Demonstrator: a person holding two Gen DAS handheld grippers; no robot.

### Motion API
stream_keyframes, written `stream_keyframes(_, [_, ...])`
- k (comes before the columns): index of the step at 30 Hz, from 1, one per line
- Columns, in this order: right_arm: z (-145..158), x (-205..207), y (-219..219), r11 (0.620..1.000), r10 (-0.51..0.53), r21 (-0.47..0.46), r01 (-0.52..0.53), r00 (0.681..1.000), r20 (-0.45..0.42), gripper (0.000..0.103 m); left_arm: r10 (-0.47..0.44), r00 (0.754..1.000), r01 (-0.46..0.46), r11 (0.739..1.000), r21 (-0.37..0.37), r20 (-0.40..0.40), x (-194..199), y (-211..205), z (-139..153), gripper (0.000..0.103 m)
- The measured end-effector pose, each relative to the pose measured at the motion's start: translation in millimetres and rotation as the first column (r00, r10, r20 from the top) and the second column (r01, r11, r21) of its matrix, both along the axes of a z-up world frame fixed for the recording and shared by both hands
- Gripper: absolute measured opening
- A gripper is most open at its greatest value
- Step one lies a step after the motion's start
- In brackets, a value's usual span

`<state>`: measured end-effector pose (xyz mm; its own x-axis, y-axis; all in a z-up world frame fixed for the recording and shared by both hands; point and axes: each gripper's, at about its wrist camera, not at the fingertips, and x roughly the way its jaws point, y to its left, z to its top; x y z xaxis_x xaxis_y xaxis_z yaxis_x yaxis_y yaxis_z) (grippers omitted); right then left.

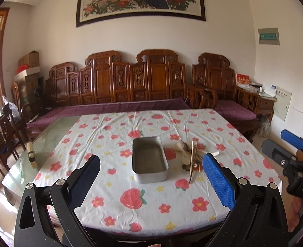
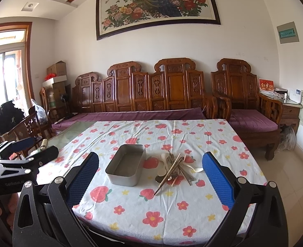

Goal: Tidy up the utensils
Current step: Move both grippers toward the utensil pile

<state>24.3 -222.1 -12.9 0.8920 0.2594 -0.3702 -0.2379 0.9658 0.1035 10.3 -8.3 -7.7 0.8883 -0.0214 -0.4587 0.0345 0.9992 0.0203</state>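
Looking through the left wrist view first: left gripper [image 1: 151, 169], black arms with blue textured pads, jaws spread wide, nothing between them, held above the near table edge. Rectangular grey metal tin [image 1: 149, 159] sits mid-table on the white strawberry-and-flower tablecloth [image 1: 130, 210], empty as far as visible, long axis running 12 to 6 o'clock. Just beside it at 3 o'clock lies the loose heap of utensils [image 1: 189, 156]: wooden chopsticks, a pale spoon, some metal pieces, crossed over each other, not sorted. Right gripper [image 1: 283, 146] shows at the 3 o'clock edge, off the cloth, jaw gap unclear from here. Small wooden block with a dark band [image 1: 32, 157] on the bare glass at 9 o'clock, well apart.

Right wrist view: right gripper [image 2: 151, 175] also spread wide and empty, held back from the table. Utensil heap [image 2: 176, 167] dead ahead toward 12 o'clock, tin [image 2: 126, 167] at its 9 o'clock, near but seemingly not touching. Left gripper [image 2: 29, 152] at the 9 o'clock edge.

Judgement: nothing started; both wide for a first pick. Right sits closest to the heap, so it likely grabs. Tangled sticks may drag neighbours.
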Motion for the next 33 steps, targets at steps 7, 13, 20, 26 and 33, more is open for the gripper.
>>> stream_keyframes(7, [-15.8,12.7,-1.9,1.000,0.022,0.008,-0.021,0.999,-0.037,0.100,-0.014,0.997,0.015,1.000,0.018,-0.078,16.9,1.0,-25.6,0.097])
stream_keyframes(13, [-31.1,34.2,-1.3,0.999,0.052,-0.011,-0.053,0.996,-0.071,0.100,-0.038,0.990,0.043,0.999,0.031,-0.139,36.7,-2.3,-44.9,0.097])
stream_keyframes(20, [-52.1,76.9,-7.5,0.995,0.078,-0.059,-0.086,0.989,-0.127,0.090,-0.096,0.977,0.101,0.995,0.020,-0.192,62.5,-7.7,-68.1,0.097])
stream_keyframes(26, [-81.6,123.1,-20.5,0.991,0.072,-0.093,-0.093,0.976,-0.204,0.079,-0.151,0.963,0.159,0.987,0.019,-0.224,83.0,-17.6,-85.9,0.097])
stream_keyframes(33, [-122.2,170.1,-35.8,0.985,0.059,-0.140,-0.104,0.955,-0.292,0.073,-0.213,0.941,0.218,0.976,-0.011,-0.262,110.7,-30.1,-104.8,0.096])
